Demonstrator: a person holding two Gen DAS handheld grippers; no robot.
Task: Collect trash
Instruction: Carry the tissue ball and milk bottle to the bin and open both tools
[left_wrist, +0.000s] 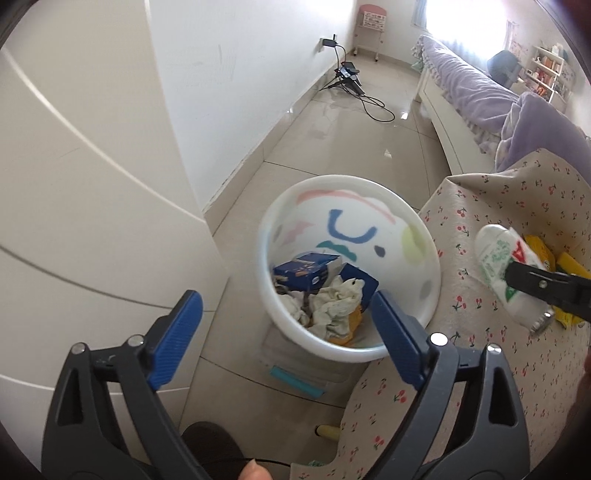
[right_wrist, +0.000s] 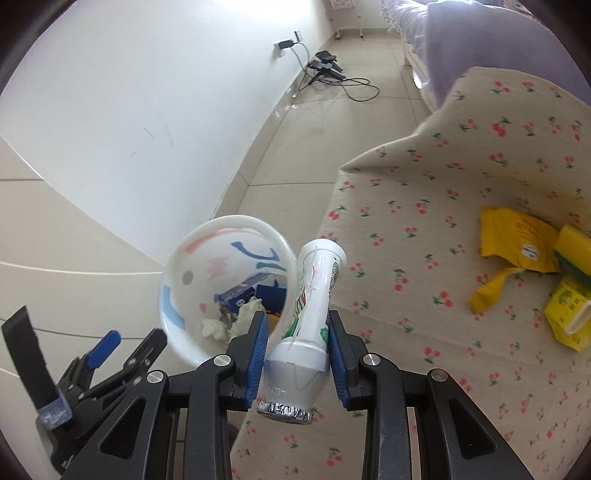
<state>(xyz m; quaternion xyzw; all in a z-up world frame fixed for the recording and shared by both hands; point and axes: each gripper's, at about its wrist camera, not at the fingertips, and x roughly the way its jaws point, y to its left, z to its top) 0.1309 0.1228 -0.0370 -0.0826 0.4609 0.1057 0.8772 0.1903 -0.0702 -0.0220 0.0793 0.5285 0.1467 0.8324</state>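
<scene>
The right gripper (right_wrist: 297, 350) clamps a white bottle (right_wrist: 310, 321), foil cap toward the camera, at the bin's (right_wrist: 173, 273) 3 o'clock rim. The left gripper (left_wrist: 288, 336) hangs wide open, empty, the bin ahead at 12 o'clock. Yellow wrappers (right_wrist: 517, 243) lie on the desk (right_wrist: 424, 221).

Left gripper (left_wrist: 288, 321) jaws spread before trash bin (left_wrist: 432, 295).

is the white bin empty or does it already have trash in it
Not empty. The white bin already holds a blue box and crumpled tissues at its bottom, well below the rim.
</scene>
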